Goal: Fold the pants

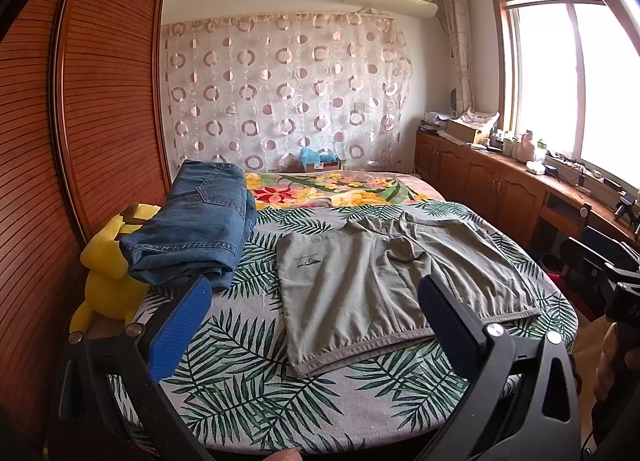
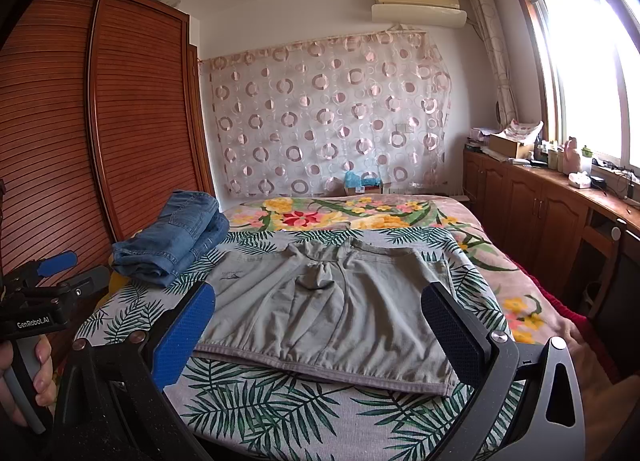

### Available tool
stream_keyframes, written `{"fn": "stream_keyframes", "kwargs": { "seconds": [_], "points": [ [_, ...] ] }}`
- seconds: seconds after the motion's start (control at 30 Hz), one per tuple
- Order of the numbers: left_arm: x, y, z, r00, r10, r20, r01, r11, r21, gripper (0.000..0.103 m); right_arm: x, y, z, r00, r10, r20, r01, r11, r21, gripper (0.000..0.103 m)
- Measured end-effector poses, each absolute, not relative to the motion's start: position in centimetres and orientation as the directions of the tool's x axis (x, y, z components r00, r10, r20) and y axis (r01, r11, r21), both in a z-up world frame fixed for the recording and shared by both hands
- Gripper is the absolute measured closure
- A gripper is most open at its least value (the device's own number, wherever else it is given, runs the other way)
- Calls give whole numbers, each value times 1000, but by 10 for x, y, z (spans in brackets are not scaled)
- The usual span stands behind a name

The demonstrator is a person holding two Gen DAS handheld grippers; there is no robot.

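Grey-green shorts (image 1: 384, 285) lie flat on the leaf-print sheet (image 1: 240, 361), waistband toward me; they also show in the right wrist view (image 2: 332, 313). My left gripper (image 1: 312, 325) is open and empty, hovering above the near waistband edge. My right gripper (image 2: 320, 329) is open and empty, its fingers spread either side of the waistband, above it. The left gripper's body also shows at the left of the right wrist view (image 2: 44, 293).
Folded blue jeans (image 1: 196, 229) sit at the bed's left, also in the right wrist view (image 2: 172, 241). A yellow plush toy (image 1: 108, 261) lies beside them by the wooden wardrobe (image 1: 100, 101). A floral blanket (image 1: 328, 189) covers the far bed. Cabinets (image 1: 500, 177) line the right wall.
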State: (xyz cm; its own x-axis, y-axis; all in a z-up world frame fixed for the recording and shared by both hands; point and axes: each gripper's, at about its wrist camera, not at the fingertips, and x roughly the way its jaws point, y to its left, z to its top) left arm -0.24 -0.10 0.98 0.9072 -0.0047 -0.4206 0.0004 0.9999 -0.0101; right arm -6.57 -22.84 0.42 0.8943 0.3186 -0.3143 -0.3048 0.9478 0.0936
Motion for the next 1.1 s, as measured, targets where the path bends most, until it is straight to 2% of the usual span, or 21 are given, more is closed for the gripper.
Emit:
{"fn": "stream_keyframes", "kwargs": {
  "seconds": [1.1],
  "points": [
    [-7, -7, 18, 914, -6, -406, 5, 1000, -3, 0, -66, -230, 4, 893, 320, -318, -304, 947, 98, 0]
  ]
}}
